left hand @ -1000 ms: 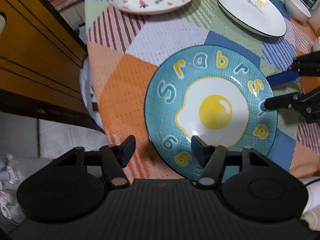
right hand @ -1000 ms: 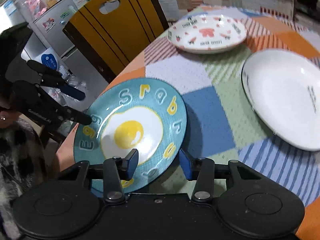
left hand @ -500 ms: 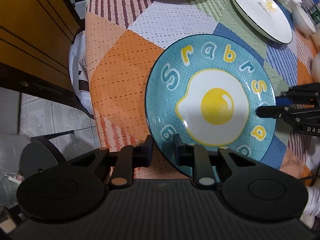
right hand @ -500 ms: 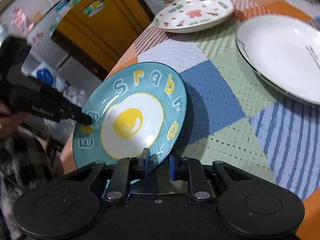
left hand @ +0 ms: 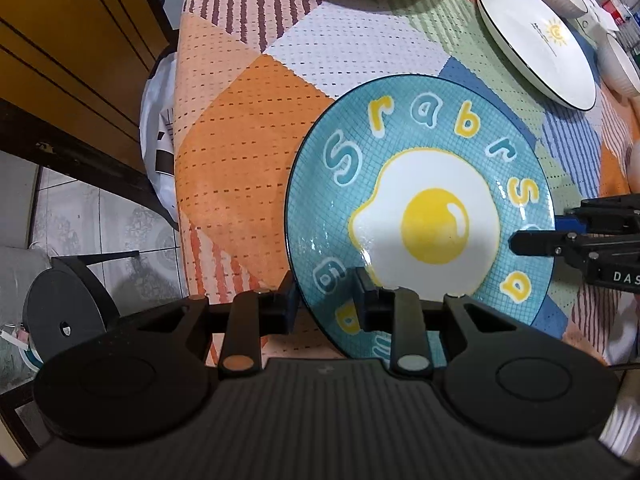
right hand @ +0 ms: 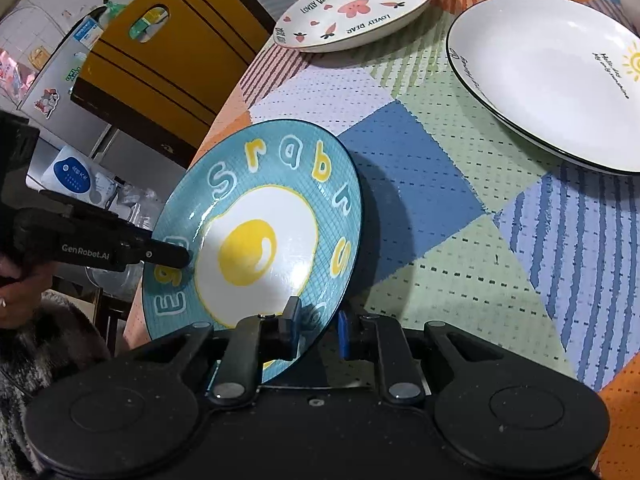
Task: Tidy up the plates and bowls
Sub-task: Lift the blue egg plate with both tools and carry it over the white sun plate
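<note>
Both tongs are clamped on the rim of the teal fried-egg plate [left hand: 420,216], the left tongs [left hand: 325,307] at its near edge, the right tongs [right hand: 318,330] on the opposite side. The plate is tilted up off the patchwork table [right hand: 432,208] between them. Beyond the tongs lie a white sun plate [right hand: 560,80] and a pink Lovely Bear plate [right hand: 356,8], well apart from the held one.
</note>
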Available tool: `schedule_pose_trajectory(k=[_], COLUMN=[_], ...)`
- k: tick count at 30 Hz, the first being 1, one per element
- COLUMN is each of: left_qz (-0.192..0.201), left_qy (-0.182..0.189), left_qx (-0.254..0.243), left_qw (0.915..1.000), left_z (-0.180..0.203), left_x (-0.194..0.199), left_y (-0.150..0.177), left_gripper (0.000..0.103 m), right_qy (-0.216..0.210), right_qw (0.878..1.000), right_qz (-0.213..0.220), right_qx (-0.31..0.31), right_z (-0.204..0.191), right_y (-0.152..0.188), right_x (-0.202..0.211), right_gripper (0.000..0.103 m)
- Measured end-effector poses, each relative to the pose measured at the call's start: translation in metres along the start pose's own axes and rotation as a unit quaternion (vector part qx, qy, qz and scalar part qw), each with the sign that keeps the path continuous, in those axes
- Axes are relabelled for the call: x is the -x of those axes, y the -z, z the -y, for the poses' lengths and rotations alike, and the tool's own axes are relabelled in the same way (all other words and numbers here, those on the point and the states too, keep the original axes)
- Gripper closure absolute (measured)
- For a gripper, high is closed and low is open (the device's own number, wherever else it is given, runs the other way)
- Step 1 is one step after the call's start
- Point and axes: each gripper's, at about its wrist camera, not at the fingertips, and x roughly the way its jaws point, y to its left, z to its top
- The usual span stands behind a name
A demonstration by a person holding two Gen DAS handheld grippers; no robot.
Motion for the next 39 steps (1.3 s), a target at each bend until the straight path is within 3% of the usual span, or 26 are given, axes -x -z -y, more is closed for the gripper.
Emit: schedule_pose_trajectory(k=[5, 11, 19, 23, 31, 39], left_qz=[0.004, 0.009, 0.066, 0.093, 0.138, 0.164], left_qy=[0.012, 0.008, -0.001, 0.018, 0.063, 0.068], left_qx=[0.002, 0.008, 0.003, 0.025, 0.019, 0.0], left_qw=[0.9999, 0.9999, 0.9978, 0.9952, 0.9882, 0.9841], left_z=[-0.003, -0.003, 0.006, 0.008, 0.037, 0.076], left_x=[0.001, 0.004, 0.025, 0.043, 0.085, 0.102], left_y=[0.003, 0.008, 0.015, 0.014, -0.013, -0.055], left_gripper=[0.076, 0.076, 0.076, 0.077, 0.077, 0.077], right_qy=[-0.006, -0.003, -0.015, -0.019, -0.015, 0.006], right_qw=[1.0, 0.999, 0.999, 0.999, 0.999, 0.997], right_qz=[-0.024, -0.017, -0.01, -0.005, 0.031, 0.071], right_qx=[0.013, 0.037, 0.035, 0.039, 0.027, 0.036], right_z=[0.0, -0.003, -0.007, -0.011, -0.002, 0.019], right_y=[-0.008, -0.008, -0.006, -0.007, -0.021, -0.049], right_x=[-0.003, -0.002, 0.015, 0.03, 0.081, 0.129], right_gripper=[0.081, 0.082, 0.081, 0.081, 0.081, 0.081])
